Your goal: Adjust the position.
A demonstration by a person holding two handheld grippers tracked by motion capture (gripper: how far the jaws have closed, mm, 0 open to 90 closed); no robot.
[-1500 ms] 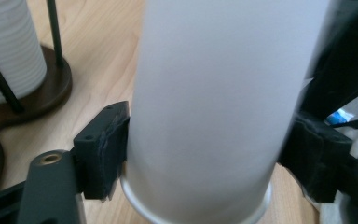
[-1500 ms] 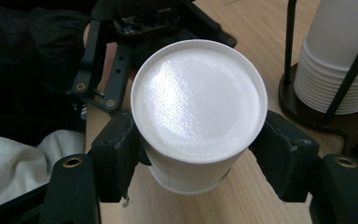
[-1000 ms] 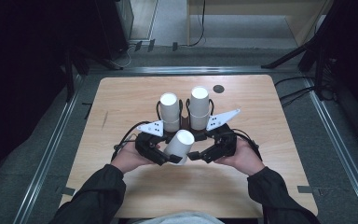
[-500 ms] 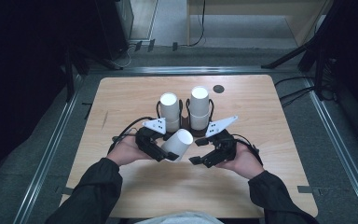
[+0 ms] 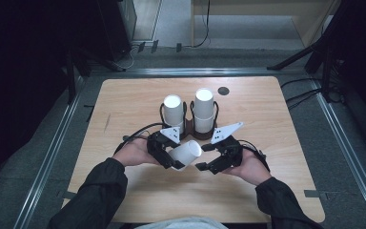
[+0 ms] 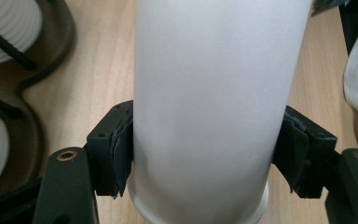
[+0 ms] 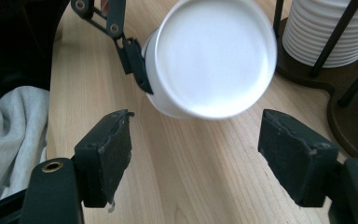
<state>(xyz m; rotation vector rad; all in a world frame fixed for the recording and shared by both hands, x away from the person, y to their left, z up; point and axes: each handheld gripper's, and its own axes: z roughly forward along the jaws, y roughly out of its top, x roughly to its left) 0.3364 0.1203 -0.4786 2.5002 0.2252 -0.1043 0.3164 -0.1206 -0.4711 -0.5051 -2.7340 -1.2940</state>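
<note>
White paper cup (image 5: 185,153) clamped sideways in the left tool (image 5: 164,151); right tool (image 5: 208,165) gapes empty beside it, jaws just narrowed.

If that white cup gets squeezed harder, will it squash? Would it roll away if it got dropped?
Probably it would squash: the white cup looks thin-walled and hollow, like paper, and the left gripper pinches its sides. It likely weighs little. Dropped on its side on the table, its round, tapered shape would probably roll in a curve.

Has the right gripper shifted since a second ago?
Yes. The right gripper has drawn back from the white cup, toward the table's near edge, jaws open and just narrowed, nothing between them.
</note>
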